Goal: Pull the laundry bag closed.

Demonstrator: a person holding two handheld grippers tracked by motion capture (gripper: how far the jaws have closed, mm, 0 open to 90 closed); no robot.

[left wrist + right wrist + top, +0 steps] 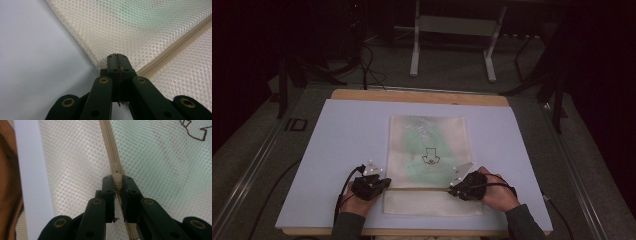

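A cream mesh bag (428,150) lies flat in the middle of a pale board (337,150) on the table, with something green showing dimly through the netting; what that green thing is cannot be made out. A zip (419,188) runs across the bag near the person's edge. The left gripper (384,183) sits at the left end of that zip, and in its own view (117,58) the jaws are pressed tight together on the bag's edge right where the zip (175,47) ends; whether they pinch mesh alone or the zip tape too is hard to tell. The right gripper (452,189) is at the right end, and its own view (117,182) shows the jaws clamped on the zip pull (117,178), most of which is hidden between them. A small dark drawing (430,157) on the bag is cut off in the right gripper view. Both hands (354,202) are partly covered by the grippers, and the room beyond the table is too dark to read.
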